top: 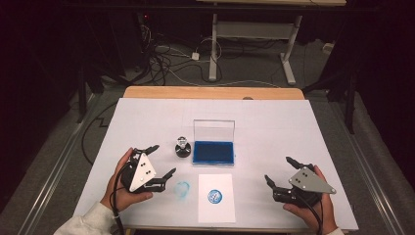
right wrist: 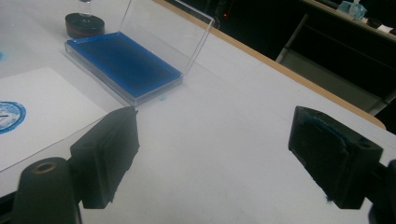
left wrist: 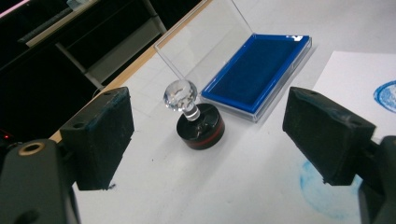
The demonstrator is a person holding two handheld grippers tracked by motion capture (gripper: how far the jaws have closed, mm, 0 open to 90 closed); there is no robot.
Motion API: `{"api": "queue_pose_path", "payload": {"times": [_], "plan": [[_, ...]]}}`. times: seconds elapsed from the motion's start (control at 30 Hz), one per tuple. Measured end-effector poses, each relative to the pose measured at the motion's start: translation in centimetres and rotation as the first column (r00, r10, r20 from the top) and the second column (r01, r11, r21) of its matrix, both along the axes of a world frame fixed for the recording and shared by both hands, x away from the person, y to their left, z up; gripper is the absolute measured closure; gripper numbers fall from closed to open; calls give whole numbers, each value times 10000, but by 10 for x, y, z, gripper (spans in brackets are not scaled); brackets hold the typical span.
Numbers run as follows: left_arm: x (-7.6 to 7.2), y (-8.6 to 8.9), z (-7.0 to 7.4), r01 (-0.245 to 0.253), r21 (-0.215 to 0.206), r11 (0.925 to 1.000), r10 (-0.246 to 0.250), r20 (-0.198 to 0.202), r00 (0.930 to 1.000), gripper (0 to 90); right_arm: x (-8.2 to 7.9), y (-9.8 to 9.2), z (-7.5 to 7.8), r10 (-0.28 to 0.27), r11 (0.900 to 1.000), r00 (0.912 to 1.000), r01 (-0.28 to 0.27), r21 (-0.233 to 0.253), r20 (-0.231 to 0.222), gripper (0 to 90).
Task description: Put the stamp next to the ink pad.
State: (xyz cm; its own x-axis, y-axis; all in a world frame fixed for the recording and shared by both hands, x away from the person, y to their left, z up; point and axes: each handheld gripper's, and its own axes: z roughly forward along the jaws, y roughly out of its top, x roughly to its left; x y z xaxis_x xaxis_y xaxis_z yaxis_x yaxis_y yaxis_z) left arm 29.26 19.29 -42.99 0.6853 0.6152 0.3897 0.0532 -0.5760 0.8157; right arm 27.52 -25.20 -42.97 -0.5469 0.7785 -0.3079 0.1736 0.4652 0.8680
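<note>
Left gripper (top: 162, 161) is spread wide & holds nothing. It points at the round black stamp with a clear glass knob (left wrist: 198, 122), which stands upright on the white table cover (top: 274, 142), just left of the blue ink pad box (top: 214, 152). Box lid is up; blue ink pad inside. Right gripper (top: 279, 170) is wide open too, nothing in it. White paper sheet with a round blue print (top: 216, 197) lies near the front edge, btw both grippers. Lots of bare table on the right.

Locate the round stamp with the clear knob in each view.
High view: stamp at table centre, just left of the ink pad.
Left gripper view: centre, between the jaws, farther off.
Right gripper view: top left corner, knob cut off.
Shared landmark: the blue ink pad.
</note>
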Motion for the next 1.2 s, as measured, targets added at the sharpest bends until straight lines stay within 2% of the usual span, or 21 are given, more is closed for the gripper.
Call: {"api": "queue_pose_path", "payload": {"times": [0.3,0.47,0.63,0.77,0.93,1.0,1.2], "plan": [[-8,11,-16,-207,113,9997,208,-85,9997,161,-2,-3,-3,-41,10000,10000,41,-33,-37,164],[-9,20,-21,-350,-163,9993,345,-317,9989,161,-2,-6,-5,-144,9999,9999,143,-60,-74,165],[-12,26,-29,-322,-112,9994,313,-742,9968,161,-2,-10,-8,-250,9997,9995,250,-5,-185,165],[-16,31,-36,-468,33,9989,469,-1111,9927,161,-3,-13,-12,-315,9995,9991,315,7,-282,164],[-20,37,-41,-546,5,9985,542,-1406,9886,162,-6,-16,-20,-454,9990,9979,455,10,-457,165],[-21,37,-44,-542,260,9982,574,-1458,9876,162,-7,-16,-22,-443,9990,9975,444,14,-543,165],[-22,35,-42,-505,238,9984,532,-1331,9897,162,-9,-16,-21,-386,9992,9983,387,33,-436,164]]}}
